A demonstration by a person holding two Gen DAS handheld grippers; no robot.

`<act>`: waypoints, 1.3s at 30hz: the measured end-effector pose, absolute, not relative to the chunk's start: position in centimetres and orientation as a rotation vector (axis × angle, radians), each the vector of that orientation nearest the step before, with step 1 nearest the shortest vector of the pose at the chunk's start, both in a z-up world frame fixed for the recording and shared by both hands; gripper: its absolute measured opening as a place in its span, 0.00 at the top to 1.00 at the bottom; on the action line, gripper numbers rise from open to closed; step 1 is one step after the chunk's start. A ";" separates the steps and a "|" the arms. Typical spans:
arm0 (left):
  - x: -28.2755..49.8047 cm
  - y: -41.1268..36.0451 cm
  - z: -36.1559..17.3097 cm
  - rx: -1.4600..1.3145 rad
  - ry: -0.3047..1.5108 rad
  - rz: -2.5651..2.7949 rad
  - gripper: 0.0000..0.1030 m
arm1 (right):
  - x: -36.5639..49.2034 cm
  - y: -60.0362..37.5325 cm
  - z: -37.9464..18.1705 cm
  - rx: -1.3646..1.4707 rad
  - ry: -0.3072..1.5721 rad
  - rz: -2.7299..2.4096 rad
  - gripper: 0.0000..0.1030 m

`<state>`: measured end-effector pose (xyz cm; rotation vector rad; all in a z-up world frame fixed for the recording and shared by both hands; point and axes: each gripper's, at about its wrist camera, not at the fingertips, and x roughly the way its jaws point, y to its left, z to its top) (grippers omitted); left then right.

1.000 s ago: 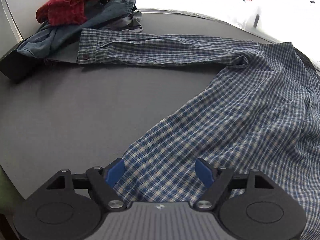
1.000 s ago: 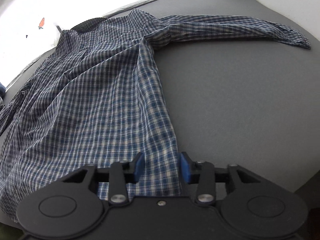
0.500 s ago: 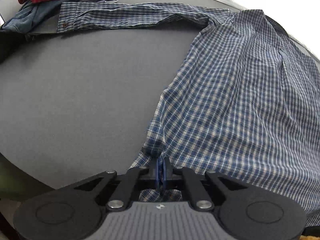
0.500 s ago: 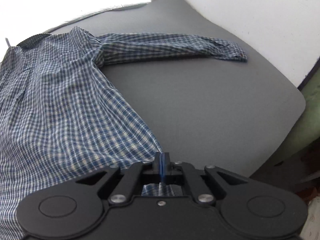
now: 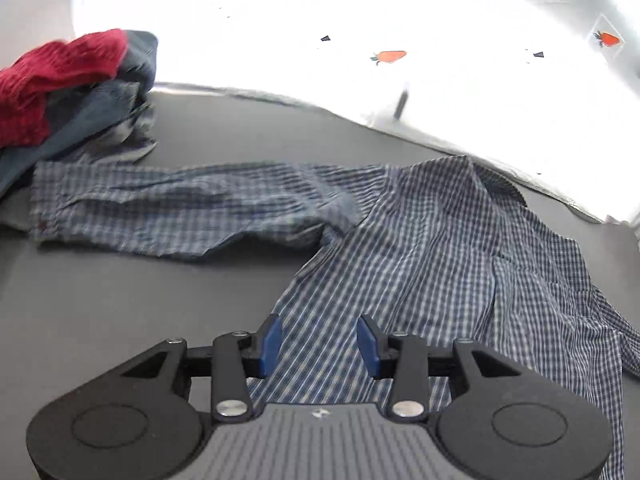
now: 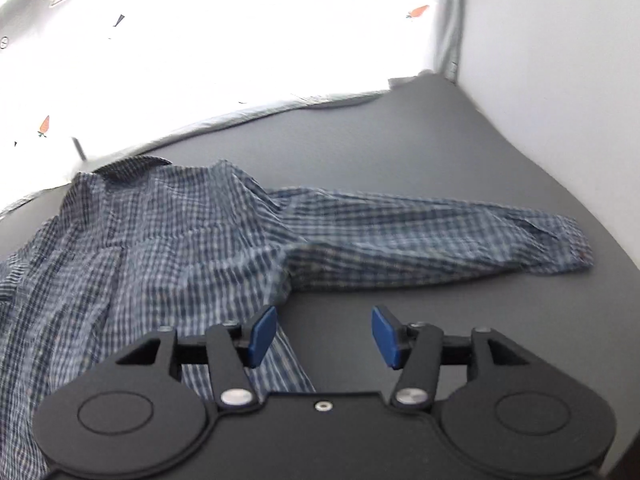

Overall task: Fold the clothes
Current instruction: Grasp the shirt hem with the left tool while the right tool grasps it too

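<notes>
Both grippers, left gripper [image 5: 318,346] and right gripper [image 6: 323,337], have released the shirt [image 5: 440,264], jaws apart.

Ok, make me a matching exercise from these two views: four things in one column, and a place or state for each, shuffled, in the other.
1. left tongs
2. red garment
3. right sleeve cuff
4. plaid shirt collar

A. on top of the clothes pile
B. near the table's far edge
C. open over the shirt's body
D. flat on the grey table, towards the white wall

Pairs: 1-C, 2-A, 3-D, 4-B

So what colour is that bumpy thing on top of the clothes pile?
Red sweater, clearest in the left wrist view.
</notes>
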<state>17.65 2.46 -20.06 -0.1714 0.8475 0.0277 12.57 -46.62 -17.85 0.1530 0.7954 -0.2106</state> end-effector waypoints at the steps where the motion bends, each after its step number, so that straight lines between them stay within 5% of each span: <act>1: 19.8 1.0 -19.8 -0.121 0.820 -0.016 0.47 | 15.1 -46.5 -17.8 0.141 0.782 -0.159 0.37; 5: 31.0 -3.9 -20.5 0.072 0.651 -0.257 0.27 | 25.3 -45.8 -19.6 0.076 0.716 0.014 0.37; 13: 48.8 -11.7 -29.7 0.132 0.794 -0.501 0.28 | 42.9 -40.4 -27.7 -0.018 0.792 0.242 0.39; 14: 49.4 -12.2 -30.6 0.134 0.810 -0.489 0.44 | 43.6 -39.9 -28.3 -0.019 0.796 0.251 0.42; 15: 49.6 -12.4 -31.4 0.116 0.835 -0.479 0.62 | 44.0 -39.5 -28.4 -0.012 0.788 0.293 0.93; 16: 49.1 -12.5 -31.5 0.095 0.812 -0.444 0.81 | 44.1 -39.3 -28.3 0.013 0.788 0.305 0.95; 17: 48.5 -12.6 -31.6 0.074 0.786 -0.407 0.94 | 43.9 -38.8 -27.8 0.000 0.761 0.277 0.96; 27: 53.6 -13.7 -30.5 0.015 0.660 -0.190 0.95 | 50.4 -33.6 -27.8 -0.305 0.671 0.250 0.96; 39: 52.6 -14.2 -32.4 0.071 0.632 -0.170 0.95 | 48.8 -35.4 -28.8 -0.233 0.596 0.204 0.95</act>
